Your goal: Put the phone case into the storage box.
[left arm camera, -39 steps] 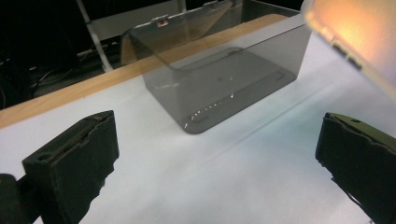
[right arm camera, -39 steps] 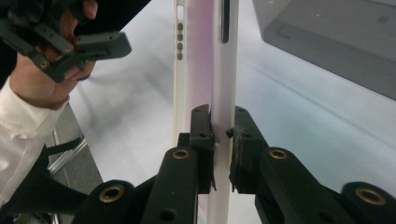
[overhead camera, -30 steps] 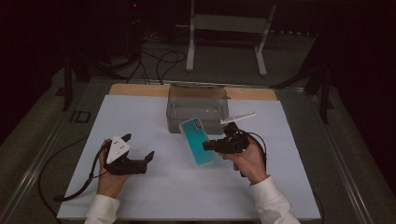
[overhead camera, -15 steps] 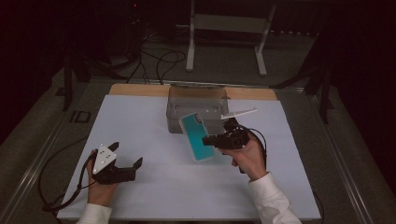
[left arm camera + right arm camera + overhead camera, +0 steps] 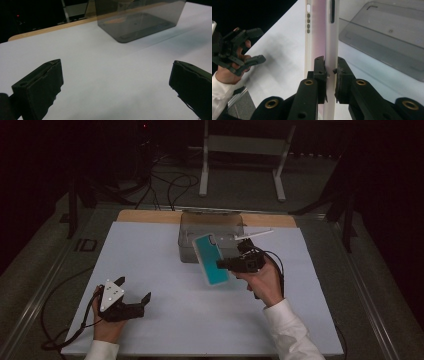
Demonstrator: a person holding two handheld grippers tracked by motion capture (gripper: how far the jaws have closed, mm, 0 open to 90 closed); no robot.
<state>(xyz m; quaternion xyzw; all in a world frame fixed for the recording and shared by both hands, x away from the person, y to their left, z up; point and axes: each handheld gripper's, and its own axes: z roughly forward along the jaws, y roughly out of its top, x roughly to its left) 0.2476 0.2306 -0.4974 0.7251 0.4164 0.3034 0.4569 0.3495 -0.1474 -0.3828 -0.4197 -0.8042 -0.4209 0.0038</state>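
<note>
Phone case (image 5: pixel 212 259), teal-faced with a pale rim, is being pinched edge-on between the closed jaws of the right gripper (image 5: pixel 224 265), which is holding it tilted above the tabletop (image 5: pixel 150 250) just in front of the clear bin (image 5: pixel 210 222). In the right gripper view, the case (image 5: pixel 322 37) is running up out of the frame, so its top end is being cut off. The bin's smoky walls are making its inside hard to read; whether anything is lying in it cannot be told. Left gripper (image 5: pixel 135 302) is resting low near the tabletop's near left edge, its jaws standing wide apart with nothing between them, well apart from the case.
</note>
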